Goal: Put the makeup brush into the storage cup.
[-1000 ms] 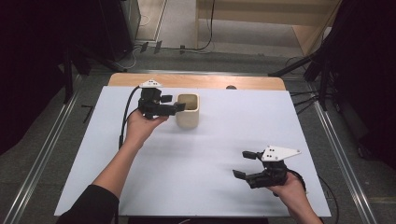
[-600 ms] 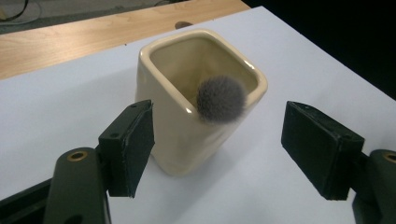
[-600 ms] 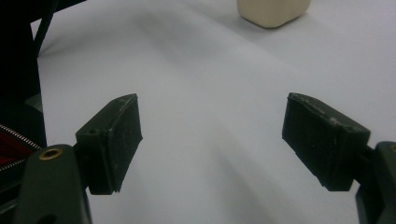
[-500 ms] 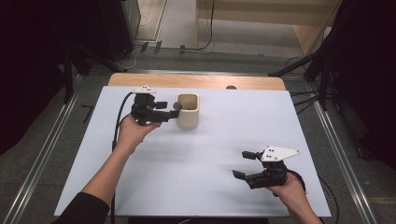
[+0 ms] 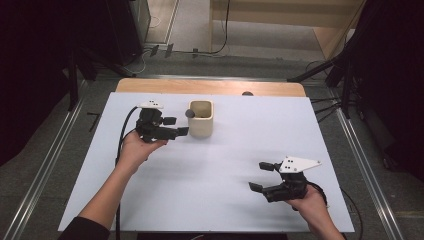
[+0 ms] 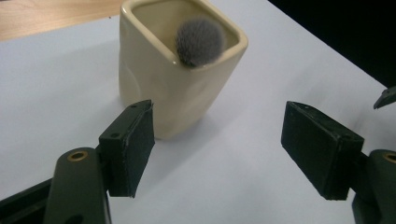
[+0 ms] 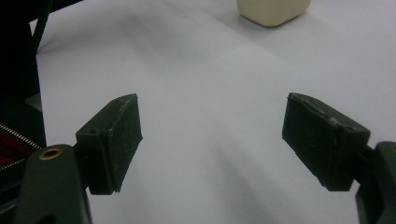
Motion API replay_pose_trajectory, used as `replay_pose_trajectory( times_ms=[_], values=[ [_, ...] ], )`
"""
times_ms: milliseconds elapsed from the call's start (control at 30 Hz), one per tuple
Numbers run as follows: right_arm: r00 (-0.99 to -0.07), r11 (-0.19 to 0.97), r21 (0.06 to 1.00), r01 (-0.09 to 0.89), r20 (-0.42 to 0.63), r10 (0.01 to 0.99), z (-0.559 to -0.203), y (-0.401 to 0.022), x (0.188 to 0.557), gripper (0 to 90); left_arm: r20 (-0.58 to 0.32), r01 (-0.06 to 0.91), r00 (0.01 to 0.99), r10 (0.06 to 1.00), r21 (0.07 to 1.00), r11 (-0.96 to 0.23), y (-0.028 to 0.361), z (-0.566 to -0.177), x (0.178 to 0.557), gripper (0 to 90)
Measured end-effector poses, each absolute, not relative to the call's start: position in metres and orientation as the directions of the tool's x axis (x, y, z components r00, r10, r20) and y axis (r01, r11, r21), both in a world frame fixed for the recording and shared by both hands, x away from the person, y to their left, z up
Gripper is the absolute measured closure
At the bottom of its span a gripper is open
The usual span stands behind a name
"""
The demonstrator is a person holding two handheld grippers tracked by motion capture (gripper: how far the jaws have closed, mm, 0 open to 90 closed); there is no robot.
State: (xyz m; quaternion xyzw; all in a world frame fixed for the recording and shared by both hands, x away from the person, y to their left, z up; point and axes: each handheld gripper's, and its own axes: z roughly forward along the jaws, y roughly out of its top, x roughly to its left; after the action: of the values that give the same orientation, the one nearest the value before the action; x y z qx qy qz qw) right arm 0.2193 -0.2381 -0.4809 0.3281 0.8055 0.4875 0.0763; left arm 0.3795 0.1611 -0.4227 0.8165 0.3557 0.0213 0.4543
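Observation:
A cream square cup (image 5: 201,120) stands on the white table top (image 5: 225,165) near its far edge. A brush with a grey fluffy head (image 6: 200,43) leans inside the cup (image 6: 180,70) against the rim. My left gripper (image 5: 176,126) hovers just left of the cup, open and empty, its jaws pointing at the cup; in the left gripper view (image 6: 217,149) the cup is just beyond the jaws. My right gripper (image 5: 262,176) rests low at the front right, open with nothing between its jaws (image 7: 212,144).
A wooden strip (image 5: 210,87) runs along the table's far edge. Metal rails (image 5: 360,150) flank both sides. The cup's base (image 7: 273,11) shows far off in the right gripper view. A black cable (image 5: 122,135) trails from the left gripper.
My left gripper has drawn back from the cup toward the left and front, leaving a small gap. The right gripper has stayed put.

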Motion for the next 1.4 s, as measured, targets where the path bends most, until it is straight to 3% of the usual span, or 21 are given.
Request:
replay_pose_trajectory(
  times_ms=[433,767,1400],
  values=[
    [-0.773,0.306,0.837,0.454,0.198,0.603,-0.480,-0.238,0.219,21.0,-0.284,0.569,0.753,0.593,0.733,-0.372,0.171,-0.435,0.359,26.8],
    [-0.774,0.307,0.837,0.452,0.197,0.602,-0.481,-0.238,0.220,21.0,-0.245,0.522,0.810,0.533,0.717,-0.462,0.169,-0.447,0.340,21.9],
    [-0.767,0.297,0.838,0.458,0.204,0.609,-0.481,-0.241,0.220,21.0,-0.181,0.446,0.850,0.495,0.747,-0.493,0.173,-0.451,0.311,18.8]
  ],
)
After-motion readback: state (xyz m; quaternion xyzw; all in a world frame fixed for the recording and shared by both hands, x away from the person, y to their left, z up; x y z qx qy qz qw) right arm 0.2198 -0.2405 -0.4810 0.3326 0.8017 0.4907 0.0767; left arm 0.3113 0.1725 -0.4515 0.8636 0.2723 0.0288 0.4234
